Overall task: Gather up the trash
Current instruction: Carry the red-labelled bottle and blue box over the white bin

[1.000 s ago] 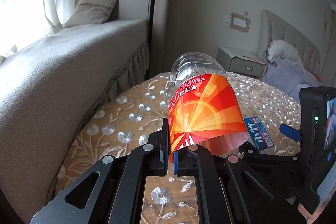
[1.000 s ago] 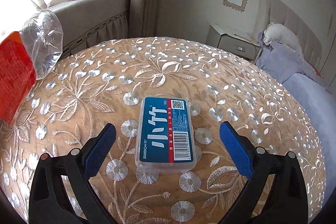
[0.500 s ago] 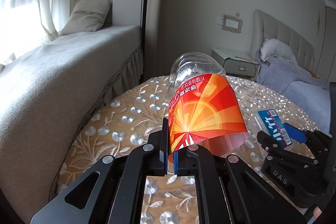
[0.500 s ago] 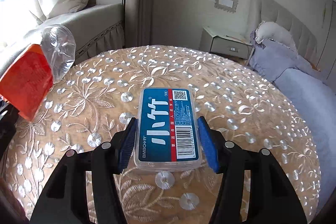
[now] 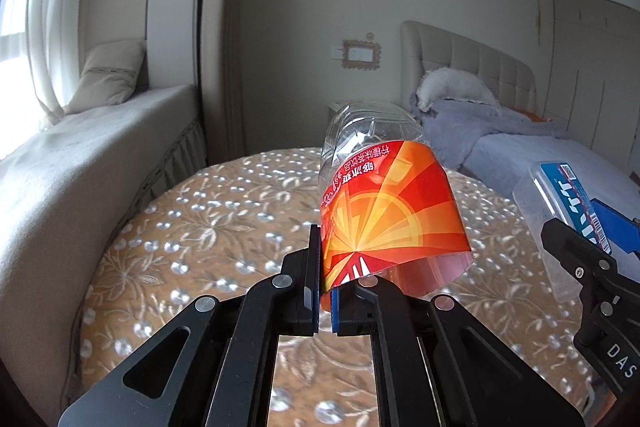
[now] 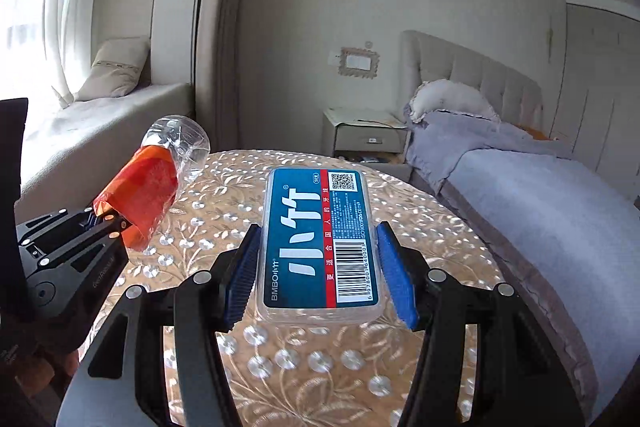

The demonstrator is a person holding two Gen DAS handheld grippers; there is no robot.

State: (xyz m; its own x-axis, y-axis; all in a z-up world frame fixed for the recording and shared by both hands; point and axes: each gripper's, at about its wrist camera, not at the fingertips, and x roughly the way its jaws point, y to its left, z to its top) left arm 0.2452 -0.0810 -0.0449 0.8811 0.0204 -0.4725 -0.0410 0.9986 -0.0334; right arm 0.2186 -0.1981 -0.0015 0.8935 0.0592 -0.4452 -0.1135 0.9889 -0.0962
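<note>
My left gripper [image 5: 325,281] is shut on the edge of a cut clear plastic bottle [image 5: 384,211] with an orange-red label, held above the round table [image 5: 208,227]. The bottle also shows at the left of the right wrist view [image 6: 154,183], with the left gripper [image 6: 106,223] below it. My right gripper [image 6: 318,267] is shut on a clear plastic box with a blue label [image 6: 320,243], lifted off the table [image 6: 440,227]. The box shows at the right edge of the left wrist view [image 5: 568,215].
The table has a gold floral embroidered cover. A beige window seat [image 5: 80,155] with a cushion [image 5: 108,79] lies to the left. A bed [image 6: 540,187] with grey-blue bedding stands to the right, and a nightstand [image 6: 366,133] behind the table.
My right gripper closed on the blue-label box and lifted it off the table. Both grippers have risen; the left one still holds the bottle.
</note>
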